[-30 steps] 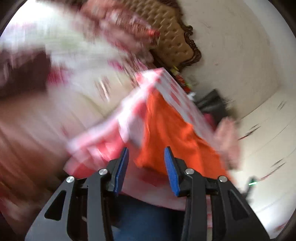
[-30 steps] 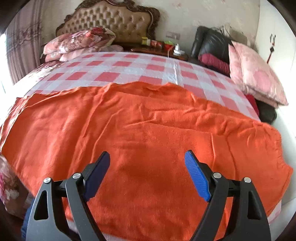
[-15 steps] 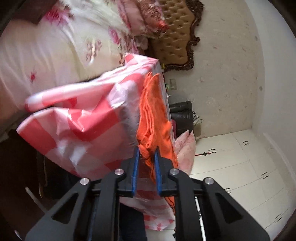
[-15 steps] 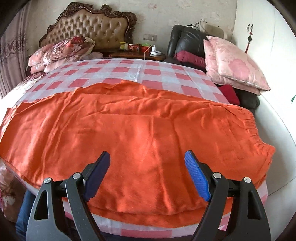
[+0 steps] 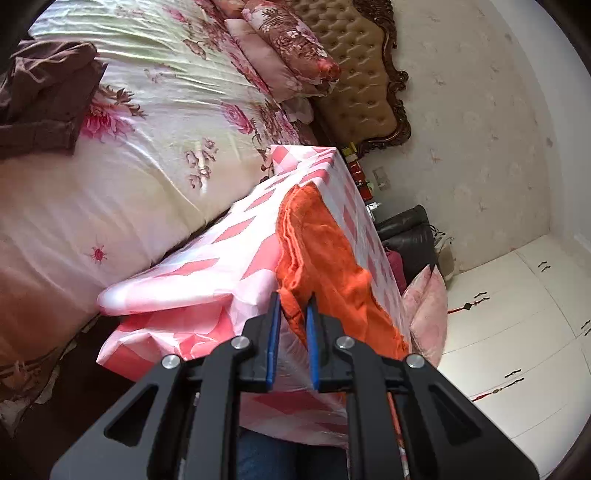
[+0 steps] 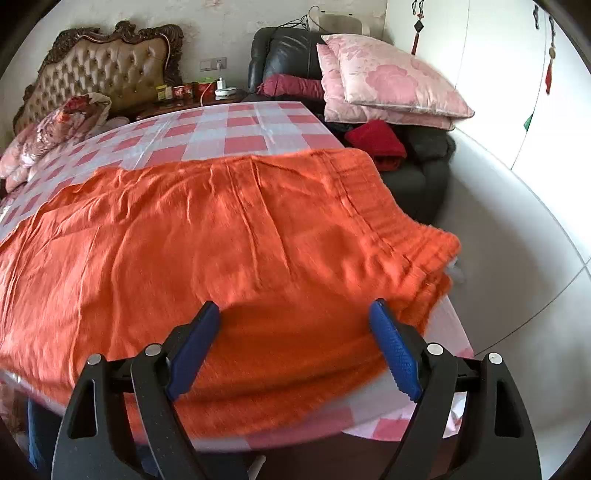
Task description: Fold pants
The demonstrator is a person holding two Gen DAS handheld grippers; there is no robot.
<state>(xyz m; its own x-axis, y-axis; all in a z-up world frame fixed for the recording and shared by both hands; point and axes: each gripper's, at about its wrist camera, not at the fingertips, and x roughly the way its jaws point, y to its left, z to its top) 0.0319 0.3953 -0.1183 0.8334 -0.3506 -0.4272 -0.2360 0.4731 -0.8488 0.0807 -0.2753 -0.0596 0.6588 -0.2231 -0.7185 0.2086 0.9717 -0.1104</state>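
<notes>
On the left of the left wrist view a dark brown garment (image 5: 40, 110) lies crumpled on a bed with a floral quilt (image 5: 147, 122), and patterned pillows (image 5: 291, 48) lean at its head against a tufted, carved headboard (image 5: 365, 92). Right of the bed stands a tabletop under a pink-and-white checked cloth (image 5: 207, 273), seen edge-on. The orange pants (image 5: 325, 254) lie along it, one end bunched at the near corner. There the left gripper (image 5: 294, 299) has closed its blue pads on a fold of the orange fabric, with the checked cloth hanging just beneath. Beyond the tabletop are a black chair (image 5: 410, 232), a pink cushion (image 5: 424, 306) and white cabinet doors (image 5: 517, 314).

In the right wrist view the headboard and floral pillows sit at far left, then a nightstand with small boxes and a white charger (image 6: 225, 88). The pants (image 6: 221, 236) are spread flat across the near half of the checked tabletop, slightly blurred, their gathered waistband (image 6: 421, 243) at the right edge near the corner. The right gripper (image 6: 295, 306) hangs just above the near hem, its jaws spread wide with nothing clamped between them. To the right a black armchair (image 6: 424, 173) carries two pink cushions (image 6: 388, 81) and a folded red cloth (image 6: 376, 140). White floor and wardrobe doors with red hanging tassels (image 6: 417, 29) fill the far right.
</notes>
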